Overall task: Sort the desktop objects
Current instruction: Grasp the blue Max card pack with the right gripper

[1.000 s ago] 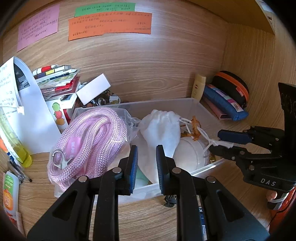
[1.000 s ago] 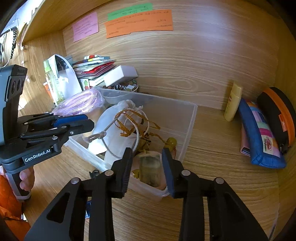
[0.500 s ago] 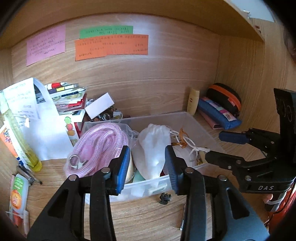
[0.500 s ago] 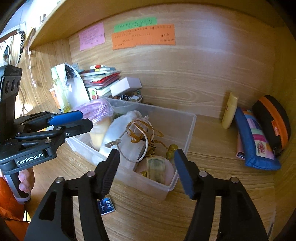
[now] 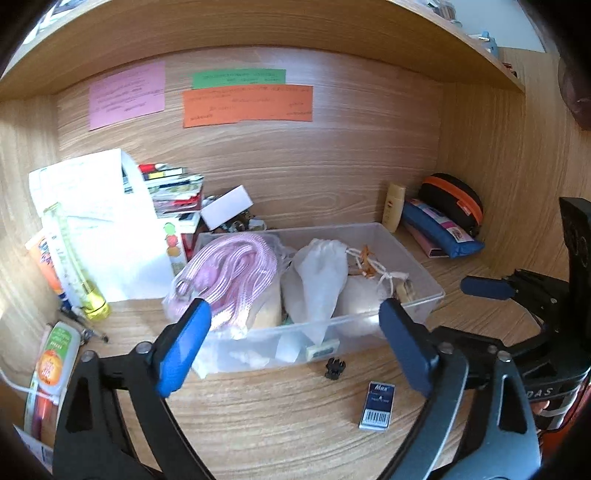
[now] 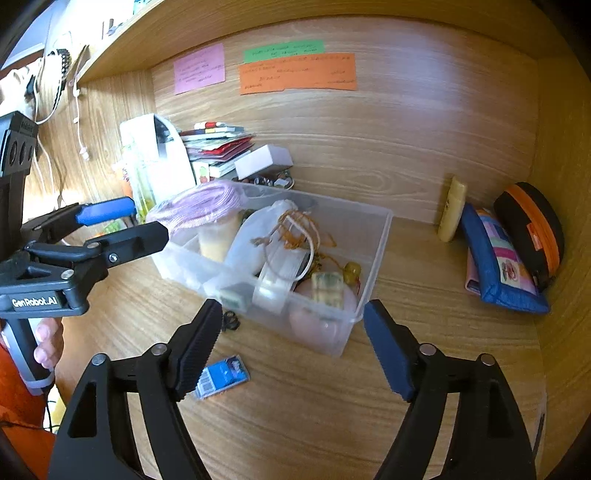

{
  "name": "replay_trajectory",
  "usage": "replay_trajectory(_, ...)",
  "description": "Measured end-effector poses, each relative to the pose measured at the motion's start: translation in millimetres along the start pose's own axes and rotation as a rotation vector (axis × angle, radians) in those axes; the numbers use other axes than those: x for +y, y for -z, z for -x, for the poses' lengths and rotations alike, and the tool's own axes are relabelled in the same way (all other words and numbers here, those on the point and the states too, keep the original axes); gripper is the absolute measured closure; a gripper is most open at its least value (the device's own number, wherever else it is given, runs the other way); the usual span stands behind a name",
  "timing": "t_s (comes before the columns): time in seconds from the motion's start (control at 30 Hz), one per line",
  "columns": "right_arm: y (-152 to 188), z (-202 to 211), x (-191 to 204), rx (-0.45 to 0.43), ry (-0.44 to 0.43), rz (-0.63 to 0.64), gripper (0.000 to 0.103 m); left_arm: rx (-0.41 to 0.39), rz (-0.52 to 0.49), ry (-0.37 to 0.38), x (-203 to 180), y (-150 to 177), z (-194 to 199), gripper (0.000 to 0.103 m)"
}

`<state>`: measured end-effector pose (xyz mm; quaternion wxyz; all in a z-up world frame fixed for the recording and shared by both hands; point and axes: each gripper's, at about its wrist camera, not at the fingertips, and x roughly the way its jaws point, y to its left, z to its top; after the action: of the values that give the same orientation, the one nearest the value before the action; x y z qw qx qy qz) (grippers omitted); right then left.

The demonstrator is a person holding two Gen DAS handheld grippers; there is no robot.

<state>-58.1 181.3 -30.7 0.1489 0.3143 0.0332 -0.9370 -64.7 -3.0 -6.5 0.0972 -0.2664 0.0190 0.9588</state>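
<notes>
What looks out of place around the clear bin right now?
Two strays lie on the desk outside the clear plastic bin: a small blue Max staple box and a small black clip, both just in front of its near wall. The pink rope coil bulges above the bin's rim. Nothing looks spilled or broken.

left tongs [image 5: 293, 341]: black, blue pads | right tongs [image 6: 290, 345]: black, blue pads, silver rivets

Three paper notes are stuck on the wooden back wall — a pink note [image 5: 126, 95], a green note [image 5: 238, 78] and, just below it, an orange note [image 5: 247, 105]. A wooden shelf [image 5: 258, 27] runs overhead, and white cords [image 6: 79, 122] hang down the left side wall.
</notes>
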Motion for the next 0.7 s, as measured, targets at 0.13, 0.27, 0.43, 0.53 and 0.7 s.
replay_trajectory(0.13,9.7,5.3,7.2,0.010,0.001,0.020,0.022,0.019,0.012,-0.025,3.0,8.9,5.7,0.004)
replay_trajectory(0.27,20.4,4.4,15.4,0.038,-0.010,0.047,0.021,0.045,0.015,-0.040,5.9,18.0,6.7,0.003)
replay_trajectory(0.43,33.9,-7.3,25.8,0.106,-0.043,0.057,0.021,0.086,0.027,-0.051,8.1,32.3,5.0,0.003)
replay_trajectory(0.53,41.8,-17.6,32.2,0.146,-0.069,0.062,0.021,0.115,0.034,-0.058,12.9,41.3,0.9,0.003)
replay_trajectory(0.7,49.4,-35.2,40.2,0.213,-0.107,0.074,0.021,0.160,0.047,-0.067,23.4,52.7,-6.6,0.002)
